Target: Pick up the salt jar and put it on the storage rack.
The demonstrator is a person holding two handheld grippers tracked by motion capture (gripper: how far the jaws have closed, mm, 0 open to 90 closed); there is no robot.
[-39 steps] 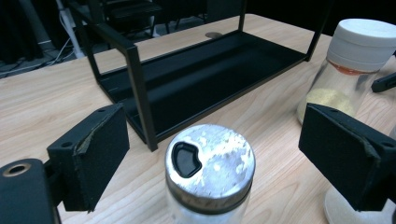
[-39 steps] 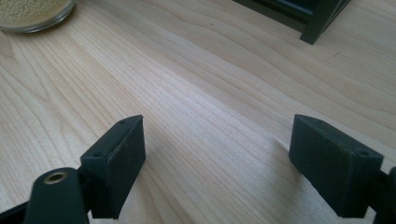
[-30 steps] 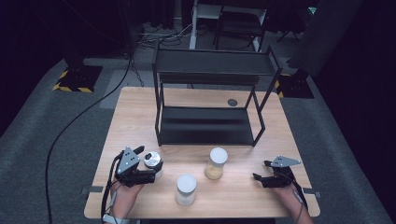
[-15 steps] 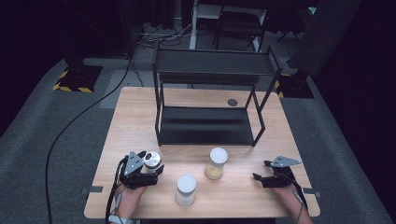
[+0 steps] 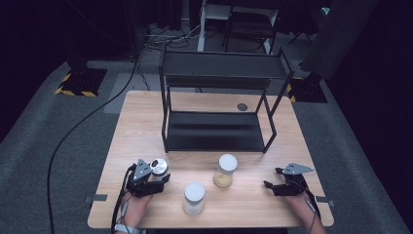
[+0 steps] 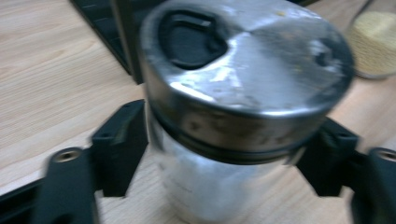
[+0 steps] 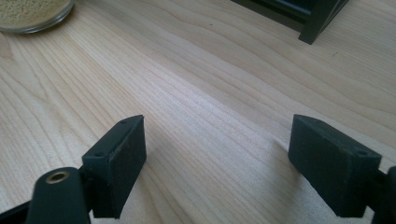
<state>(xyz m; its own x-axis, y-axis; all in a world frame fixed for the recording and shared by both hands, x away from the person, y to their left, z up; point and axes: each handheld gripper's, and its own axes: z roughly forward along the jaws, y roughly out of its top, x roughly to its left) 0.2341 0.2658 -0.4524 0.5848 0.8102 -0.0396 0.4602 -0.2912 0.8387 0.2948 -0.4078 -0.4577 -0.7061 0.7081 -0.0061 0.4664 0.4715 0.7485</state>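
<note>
Since the earlier frame, the left gripper point(image 5: 155, 179) had been closing its jaws, and they now clamped the steel-lidded jar point(image 5: 158, 167) just under its lid point(image 6: 243, 70), near the table's point(image 5: 146, 117) front-left edge. Further right stood 2 more jars, a white-lidded jar point(image 5: 194, 198) and a grain jar point(image 5: 226, 170), before the black shelf rack point(image 5: 219, 131). Farthest right, the right gripper point(image 5: 276, 179) rested with jaws apart, holding nothing. A clean lift would probably call for a straight, upright rise.

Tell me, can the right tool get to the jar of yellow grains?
Probably yes. The right tool sits open, and only bare table lies between it and the jar of yellow grains.
</note>
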